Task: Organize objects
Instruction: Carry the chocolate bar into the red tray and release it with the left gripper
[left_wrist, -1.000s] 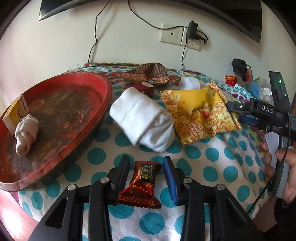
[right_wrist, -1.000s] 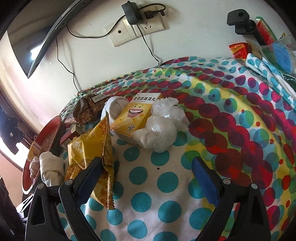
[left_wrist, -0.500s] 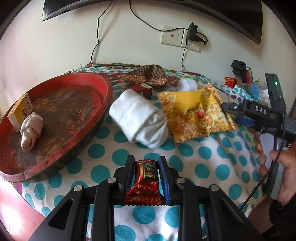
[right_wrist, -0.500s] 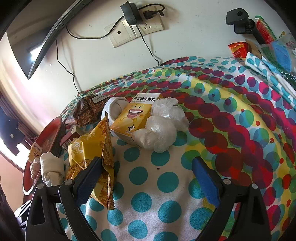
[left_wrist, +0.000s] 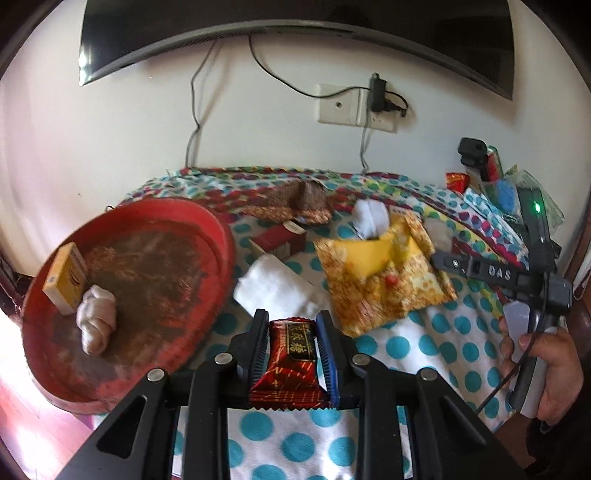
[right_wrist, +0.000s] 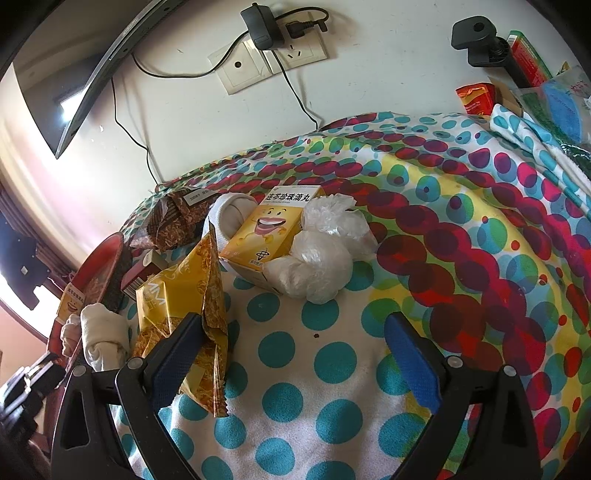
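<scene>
Left tool (left_wrist: 291, 325) risen off cloth, clamping red candy (left_wrist: 291, 360); right tool (right_wrist: 291, 339) agape, empty.

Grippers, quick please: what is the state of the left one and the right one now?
Left gripper: closed on the red candy bar.
Right gripper: open, holding nothing; only the polka-dot cloth lies between its fingers.

Black gripper (left_wrist: 291, 334) frames, silver screws, ribbed blue-padded fingers (left_wrist: 325, 343), white "DAS" lettering.
</scene>
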